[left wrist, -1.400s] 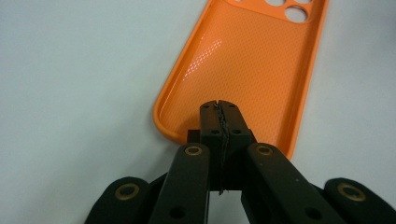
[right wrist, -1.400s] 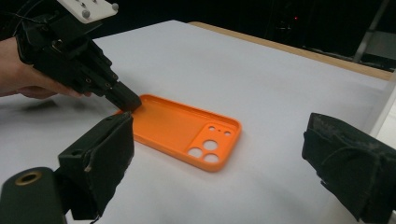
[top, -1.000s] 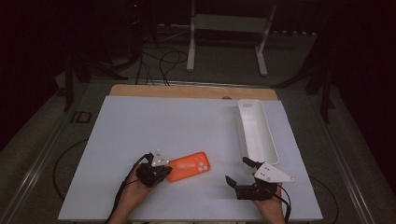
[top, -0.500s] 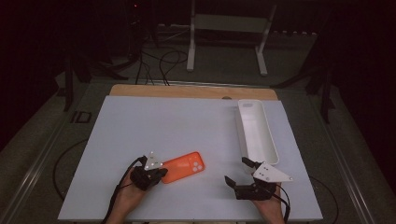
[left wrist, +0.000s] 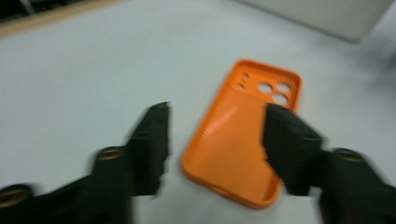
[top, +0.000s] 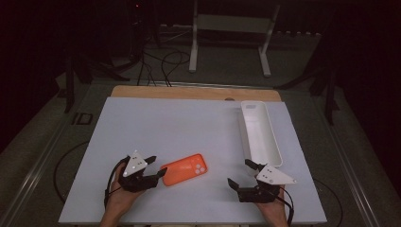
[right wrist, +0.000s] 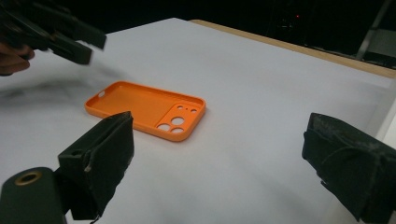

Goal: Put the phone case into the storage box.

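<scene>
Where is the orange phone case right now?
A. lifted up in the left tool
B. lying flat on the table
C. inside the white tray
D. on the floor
B: the case lies flat on the table, hollow side up, apart from the white tray; the left tool is open beside its end, not pinching it.

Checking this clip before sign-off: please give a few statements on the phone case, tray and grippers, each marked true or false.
1. The orange phone case lies flat on the table, hollow side up. True.
2. The left gripper is clamped on the case. False: its jaws have just been opening and stand apart from it.
3. The case lies inside the white tray. False: it lies on the table, left of the tray.
4. The right gripper is open and holds nothing. True.
</scene>
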